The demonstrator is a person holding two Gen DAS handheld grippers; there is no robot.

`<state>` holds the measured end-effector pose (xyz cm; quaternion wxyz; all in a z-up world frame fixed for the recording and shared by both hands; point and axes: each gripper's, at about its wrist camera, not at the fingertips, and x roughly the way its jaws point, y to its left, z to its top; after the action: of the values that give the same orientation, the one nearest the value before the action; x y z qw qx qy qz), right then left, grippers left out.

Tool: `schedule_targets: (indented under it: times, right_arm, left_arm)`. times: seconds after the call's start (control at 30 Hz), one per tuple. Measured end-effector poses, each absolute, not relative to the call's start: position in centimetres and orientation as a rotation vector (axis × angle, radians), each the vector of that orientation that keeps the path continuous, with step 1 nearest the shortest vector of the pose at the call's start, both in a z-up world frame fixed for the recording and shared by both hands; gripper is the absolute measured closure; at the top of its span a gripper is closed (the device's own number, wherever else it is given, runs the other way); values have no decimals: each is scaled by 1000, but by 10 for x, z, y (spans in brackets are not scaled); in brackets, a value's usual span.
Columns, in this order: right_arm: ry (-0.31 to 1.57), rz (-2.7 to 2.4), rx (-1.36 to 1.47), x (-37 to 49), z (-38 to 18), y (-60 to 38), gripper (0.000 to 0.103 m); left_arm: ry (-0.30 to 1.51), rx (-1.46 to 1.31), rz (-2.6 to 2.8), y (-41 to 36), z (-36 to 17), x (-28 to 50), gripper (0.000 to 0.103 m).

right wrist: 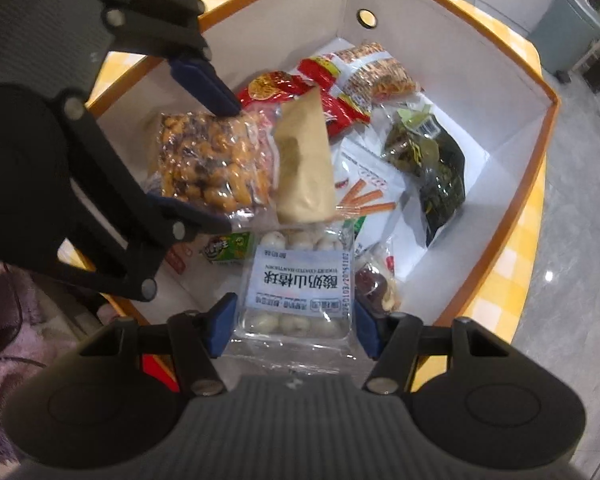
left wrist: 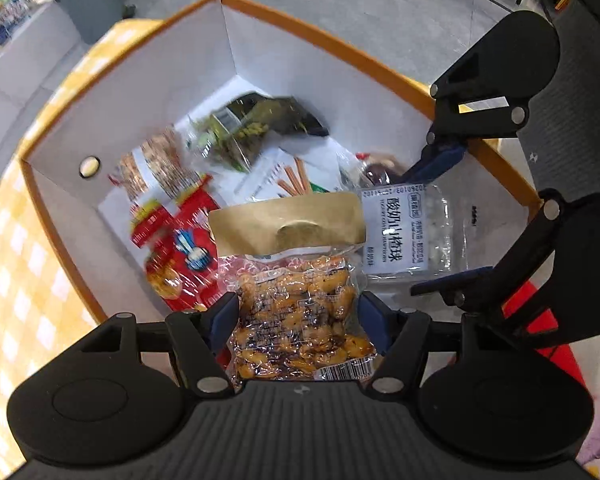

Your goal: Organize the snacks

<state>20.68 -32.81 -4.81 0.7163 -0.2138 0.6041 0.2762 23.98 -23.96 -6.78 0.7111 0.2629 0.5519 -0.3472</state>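
Over the box (left wrist: 132, 92), the left gripper (left wrist: 298, 320) pinches the peanut packet (left wrist: 300, 312), the right gripper (right wrist: 292, 320) the yogurt-ball pack (right wrist: 300, 284); fingers should spread low, toward twelve o'clock.

Two black hand-held grippers: left (left wrist: 298, 322), right (right wrist: 292, 326), ribbed housings, round side discs, silver screws, blue fingertip pads (left wrist: 224, 316).

The surface (left wrist: 16, 280) wears a yellow-and-white checked cover, and on it stands an open box (left wrist: 148, 92) with an orange rim and white inner walls. Inside the box, packets lie on the bottom: a red snack bag (left wrist: 180, 256), a dark green packet (left wrist: 256, 124) towards the far corner, and a white pack printed with orange sticks (left wrist: 284, 176).
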Motion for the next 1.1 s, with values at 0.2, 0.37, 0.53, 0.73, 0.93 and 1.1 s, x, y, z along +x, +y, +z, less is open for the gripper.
schedule_targets:
  times: [0.2,0.37,0.53,0.73,0.93,1.1]
  right_arm:
    - [1335,616,-464,205,-47,-328,43]
    - [1340,606,-449,206,-47,-329,41]
    - [1343,602,-441,205,-42,-329,35]
    - [1305,583,-454,198,-28,-322,29]
    - [1221,517,-426,191,-2,-314,29]
    - [1087,432,-371,176,24,-303,22]
  left_arm:
    - [1222,561,-751,-237,-68,236,27]
    - [1213,541,-751,-234,-60,236,25]
    - [1211,509,-751,-229,-53,235,25]
    - [1165,476,-736,-218,-36,227,25]
    - [1082,418,-721,-194,-9,211,25]
    - [961,334,-645,-162,21,194,26]
